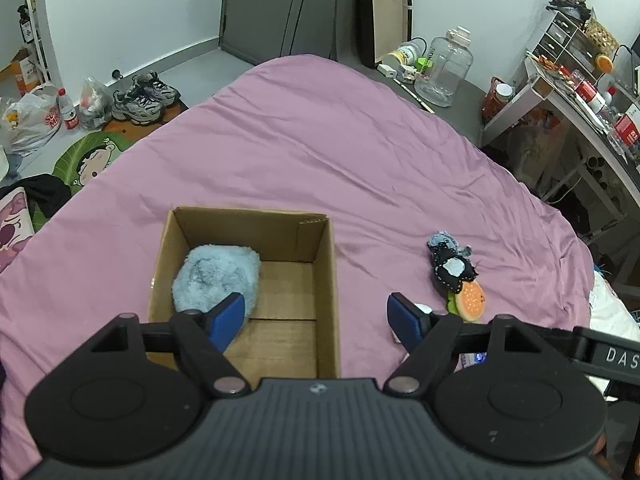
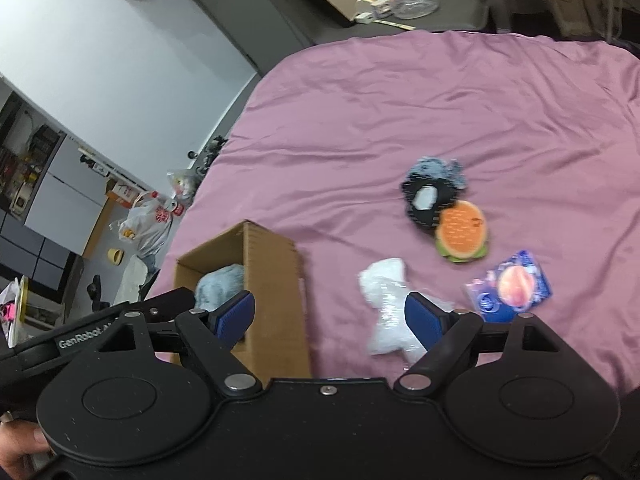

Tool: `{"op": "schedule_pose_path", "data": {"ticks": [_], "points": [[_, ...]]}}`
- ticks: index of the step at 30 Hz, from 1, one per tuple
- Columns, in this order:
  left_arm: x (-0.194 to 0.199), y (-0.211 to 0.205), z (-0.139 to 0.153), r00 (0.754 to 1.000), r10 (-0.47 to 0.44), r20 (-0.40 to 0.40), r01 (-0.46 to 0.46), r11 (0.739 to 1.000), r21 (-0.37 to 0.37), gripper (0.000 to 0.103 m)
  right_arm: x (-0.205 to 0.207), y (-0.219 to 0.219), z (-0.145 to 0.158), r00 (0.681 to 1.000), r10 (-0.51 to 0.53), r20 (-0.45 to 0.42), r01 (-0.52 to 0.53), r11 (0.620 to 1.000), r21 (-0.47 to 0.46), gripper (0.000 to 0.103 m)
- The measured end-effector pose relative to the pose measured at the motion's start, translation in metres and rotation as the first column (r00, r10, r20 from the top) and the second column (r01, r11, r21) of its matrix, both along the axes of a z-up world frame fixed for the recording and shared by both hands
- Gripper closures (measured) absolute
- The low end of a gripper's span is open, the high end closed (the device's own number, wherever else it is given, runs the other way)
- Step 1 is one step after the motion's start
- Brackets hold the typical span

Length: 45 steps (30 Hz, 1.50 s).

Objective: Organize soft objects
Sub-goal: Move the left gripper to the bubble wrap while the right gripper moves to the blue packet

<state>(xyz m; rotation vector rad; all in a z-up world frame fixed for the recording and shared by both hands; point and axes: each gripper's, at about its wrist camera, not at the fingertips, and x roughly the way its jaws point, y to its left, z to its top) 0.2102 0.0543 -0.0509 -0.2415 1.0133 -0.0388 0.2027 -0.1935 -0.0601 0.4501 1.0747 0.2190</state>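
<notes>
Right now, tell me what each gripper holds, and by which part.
Nothing. The left gripper and right gripper both stand open and empty above the bed.

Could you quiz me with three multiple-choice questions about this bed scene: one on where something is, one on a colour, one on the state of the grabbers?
1. Where is the fluffy blue cushion?
A. Inside the cardboard box
B. On the floor
C. On the bedsheet beside the burger toy

2. What colour is the bedsheet?
A. Green
B. White
C. Pinkish purple

3. How do the left gripper and right gripper stand?
A. Both shut on a toy
B. Both open, holding nothing
C. One open, one shut on the box

Answers:
1 A: the cushion lies within the box walls in both views.
2 C: the sheet under everything is pinkish purple.
3 B: each pair of blue pads is spread wide with nothing gripped; the burger toy, dark plush toy and white plastic bag lie loose on the sheet.
</notes>
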Motion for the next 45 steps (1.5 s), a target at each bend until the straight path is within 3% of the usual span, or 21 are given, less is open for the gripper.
{"op": "schedule_pose_path", "data": {"ticks": [26,32,45], "points": [[0.003,-0.106,-0.026,0.996,-0.063,-0.059,0.066,0.996,0.067,0.026,0.001,-0.112,-0.047,0.986,-0.115,-0.118,0.115,0.993,-0.011,0.021],[0.009,-0.130,-0.042,0.991,-0.102,-0.084,0.110,0.990,0.090,0.027,0.008,-0.128,-0.066,0.979,-0.132,-0.158,0.134,0.991,0.004,0.021],[0.026,-0.152,-0.100,0.967,-0.114,-0.226,0.140,0.985,0.101,0.031,0.021,-0.143,-0.108,0.957,-0.129,-0.261,0.145,0.988,0.045,0.021]]}}
